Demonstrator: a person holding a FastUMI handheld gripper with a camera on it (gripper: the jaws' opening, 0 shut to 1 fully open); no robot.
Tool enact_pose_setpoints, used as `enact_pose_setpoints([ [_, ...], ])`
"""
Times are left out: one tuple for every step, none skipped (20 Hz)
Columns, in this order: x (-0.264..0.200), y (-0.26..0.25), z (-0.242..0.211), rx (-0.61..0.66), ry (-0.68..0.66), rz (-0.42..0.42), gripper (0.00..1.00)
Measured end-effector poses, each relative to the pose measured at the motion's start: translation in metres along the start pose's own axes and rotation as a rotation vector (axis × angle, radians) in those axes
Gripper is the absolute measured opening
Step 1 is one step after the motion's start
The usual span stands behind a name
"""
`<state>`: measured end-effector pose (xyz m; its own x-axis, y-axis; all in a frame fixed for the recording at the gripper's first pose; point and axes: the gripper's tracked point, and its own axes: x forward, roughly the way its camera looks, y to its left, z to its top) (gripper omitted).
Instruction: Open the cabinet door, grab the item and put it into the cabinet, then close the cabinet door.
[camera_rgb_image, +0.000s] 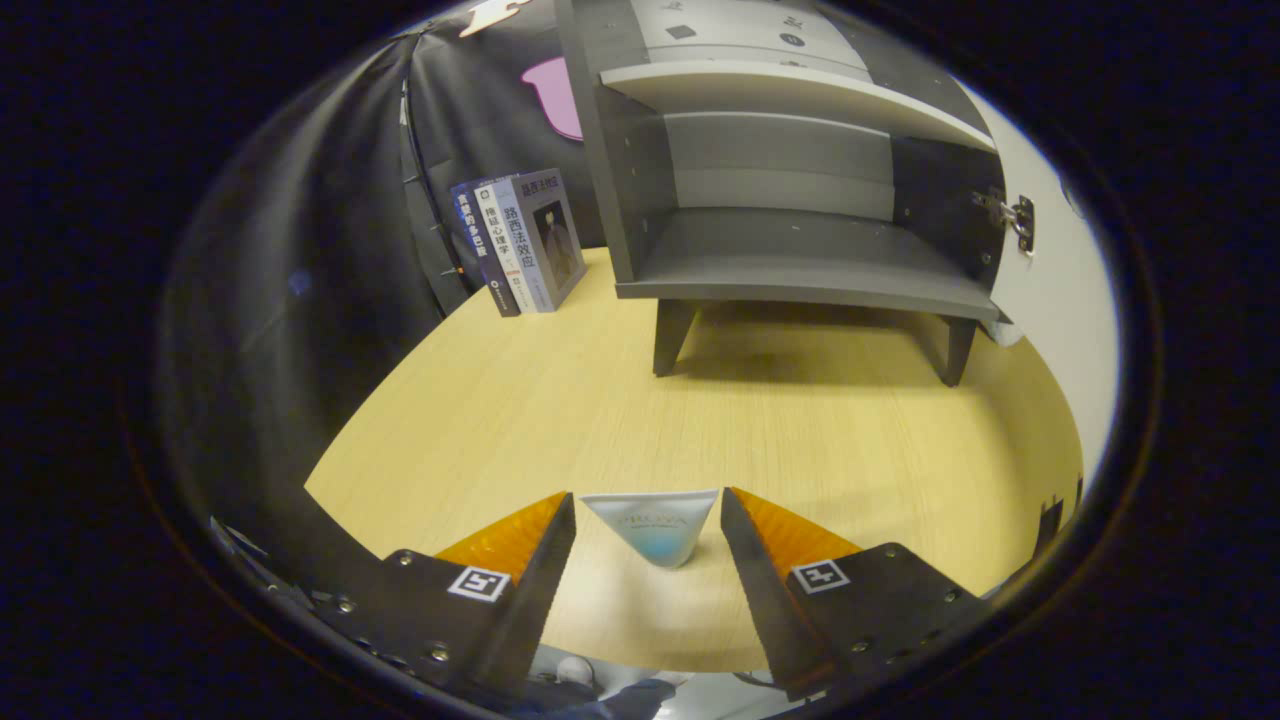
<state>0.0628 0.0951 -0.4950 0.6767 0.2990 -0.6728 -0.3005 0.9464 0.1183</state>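
Tube (655, 528) sits between the gripper's (648, 525) 2 spread fingers, which flank it with small gaps, not pressing it. Beyond, the cabinet (800, 250) stands on the table (500, 420), door (1060, 290) open, with 3 books (520, 240) beside it.

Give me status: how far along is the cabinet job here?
Done: the cabinet stands open, door swung to the side, lower shelf bare. In hand: the tube sits between the fingers of the gripper, with gaps on both sides, so the fingers look open around it, not yet pressing. Left: close on the tube, carry it across the table into the cabinet, shut the door.
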Motion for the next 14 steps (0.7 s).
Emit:
enact_pose_setpoints([
  [0.001, -0.002, -0.001, 0.008, 0.001, -0.009, 0.71],
  [-0.006, -0.005, 0.004, 0.022, -0.015, -0.011, 0.63],
  [0.000, -0.003, 0.000, 0.025, 0.002, 0.003, 0.55],
  [-0.003, -0.004, 0.004, 0.031, -0.005, 0.000, 0.55],
  [-0.006, -0.004, 0.009, 0.029, -0.013, 0.003, 0.55],
  [-0.013, -0.005, 0.018, 0.024, -0.028, 0.002, 0.55],
  [-0.020, -0.006, 0.028, 0.020, -0.039, 0.000, 0.55],
  [-0.031, -0.006, 0.041, 0.016, -0.060, 0.000, 0.55],
  [-0.044, -0.006, 0.058, 0.013, -0.086, 0.003, 0.55],
  [-0.059, -0.007, 0.078, 0.010, -0.114, 0.005, 0.55],
  [-0.073, -0.009, 0.097, 0.003, -0.145, 0.004, 0.55],
  [-0.089, -0.012, 0.120, -0.007, -0.185, -0.001, 0.55],
  [-0.105, -0.013, 0.144, -0.019, -0.214, -0.005, 0.55],
  [-0.121, -0.016, 0.168, -0.032, -0.257, -0.010, 0.55],
])
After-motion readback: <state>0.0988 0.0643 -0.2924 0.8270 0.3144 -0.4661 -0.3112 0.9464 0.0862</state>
